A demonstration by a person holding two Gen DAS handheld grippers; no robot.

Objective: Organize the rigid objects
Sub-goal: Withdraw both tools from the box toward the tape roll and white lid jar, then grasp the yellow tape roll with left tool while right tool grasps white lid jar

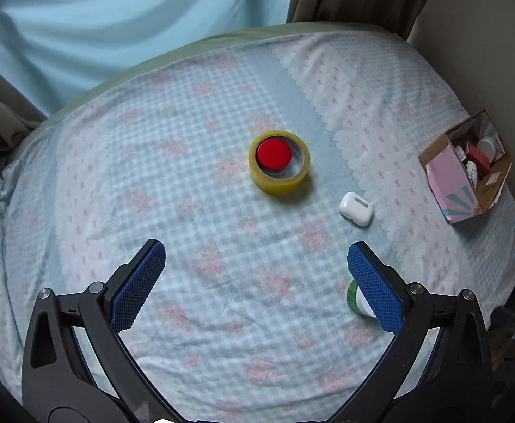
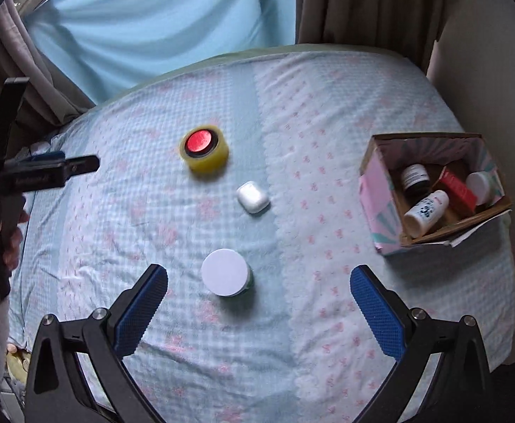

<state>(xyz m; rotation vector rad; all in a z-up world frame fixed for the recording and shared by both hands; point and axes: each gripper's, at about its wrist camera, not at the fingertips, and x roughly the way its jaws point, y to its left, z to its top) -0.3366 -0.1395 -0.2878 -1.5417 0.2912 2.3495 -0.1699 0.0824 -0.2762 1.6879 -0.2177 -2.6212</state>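
Your two tools hover over a bed point(image 2: 194, 352) spread with a pale blue checked cover printed in pink, both with jaws spread wide and nothing between them. The left tool point(image 1: 255, 278) faces a yellow roll of tape point(image 1: 279, 164) lying flat mid-bed, with a red-capped item point(image 1: 273, 154) standing inside its core. Just beside and nearer to you lies a white earbud case point(image 1: 356, 208), apart from the roll. A white-lidded jar point(image 1: 356, 299) with a green body sits partly hidden behind the left tool's right-hand finger.

From your right tool point(image 2: 259, 299), that same jar point(image 2: 226, 272) stands upright on the cover just ahead of the open jaws, untouched. Well to the right, near the bed's edge, an open cardboard box point(image 2: 377, 190) with pink sides already holds a dark-capped bottle point(image 2: 414, 176), a white bottle point(image 2: 425, 213) lying tilted, a red pack point(image 2: 459, 190) and a white-capped container point(image 2: 479, 184). Your left tool point(image 2: 81, 165) shows at the right view's left edge, a hand point(image 2: 8, 239) gripping its handle.
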